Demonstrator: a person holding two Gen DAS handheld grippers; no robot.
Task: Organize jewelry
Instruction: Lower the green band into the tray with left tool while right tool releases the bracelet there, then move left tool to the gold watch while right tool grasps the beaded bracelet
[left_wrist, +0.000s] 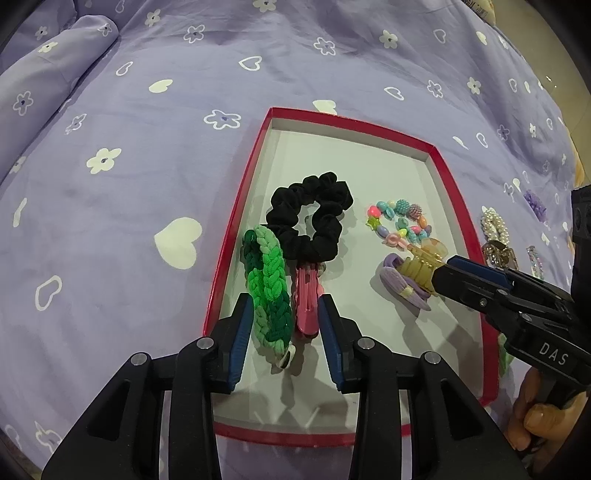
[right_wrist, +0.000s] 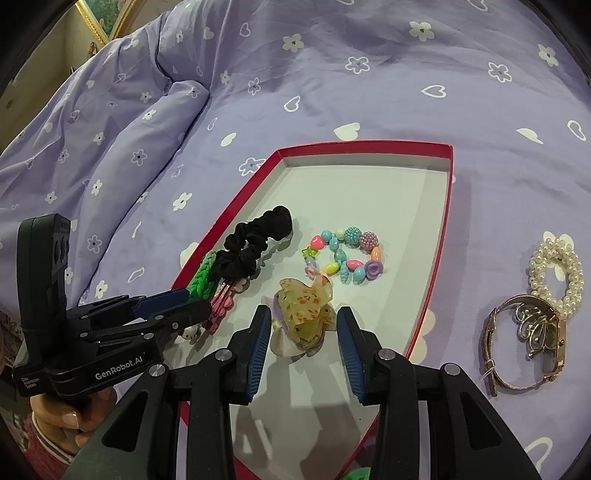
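Observation:
A red-rimmed tray (left_wrist: 242, 221) (right_wrist: 443, 236) lies on the bed. In it are a black scrunchie (left_wrist: 308, 218) (right_wrist: 255, 240), a green braided hair tie (left_wrist: 267, 291) (right_wrist: 203, 277), a pink hair clip (left_wrist: 306, 306) (right_wrist: 221, 301), a colourful bead bracelet (left_wrist: 400, 221) (right_wrist: 345, 256), a yellow translucent claw clip (left_wrist: 421, 264) (right_wrist: 306, 310) and a purple hair clip (left_wrist: 400, 290) (right_wrist: 284, 345) under it. My left gripper (left_wrist: 286, 314) (right_wrist: 188, 301) is open around the green tie and pink clip. My right gripper (right_wrist: 303, 332) (left_wrist: 443, 273) is open around the yellow claw clip.
On the purple flowered bedsheet (left_wrist: 147, 147) right of the tray lie a pearl bracelet (right_wrist: 557, 273) (left_wrist: 495, 229), a gold watch (right_wrist: 524, 339) (left_wrist: 500, 254) and a metal flower brooch (right_wrist: 535, 325). A rolled duvet (right_wrist: 110, 147) lies at the left.

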